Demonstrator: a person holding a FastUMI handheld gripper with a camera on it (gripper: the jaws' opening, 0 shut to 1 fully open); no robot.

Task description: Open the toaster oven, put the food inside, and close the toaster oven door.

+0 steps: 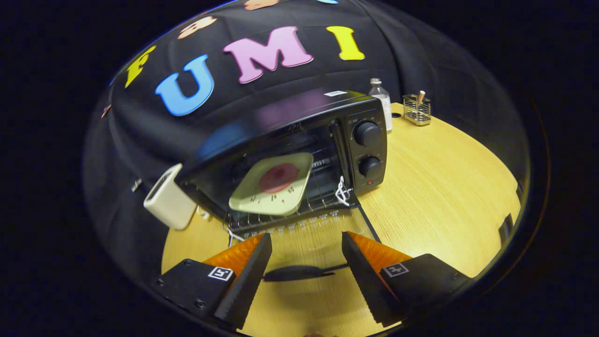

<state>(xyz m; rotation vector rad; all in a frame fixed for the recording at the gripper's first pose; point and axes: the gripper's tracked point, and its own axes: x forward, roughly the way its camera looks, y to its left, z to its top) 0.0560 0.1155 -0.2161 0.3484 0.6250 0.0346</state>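
The black toaster oven (pixel 299 135) stands open on the wooden table (pixel 435 187). Its glass door (pixel 311 250) lies folded down toward me, and the dark door handle (pixel 299 272) sits between my fingers. A pale square plate (pixel 248 199) with a round red piece of food (pixel 279 178) rests on the wire rack (pixel 323 199) inside the oven, slightly tilted. My gripper (pixel 306 236) is open just above the lowered door, short of the rack's front edge, with nothing held between its fingers.
A cream-coloured box-shaped object (pixel 168 203) sits left of the oven. Behind the oven's right side stand a clear bottle (pixel 381 100) and a small wire holder (pixel 416 110). Two knobs (pixel 368 150) are on the oven's right panel.
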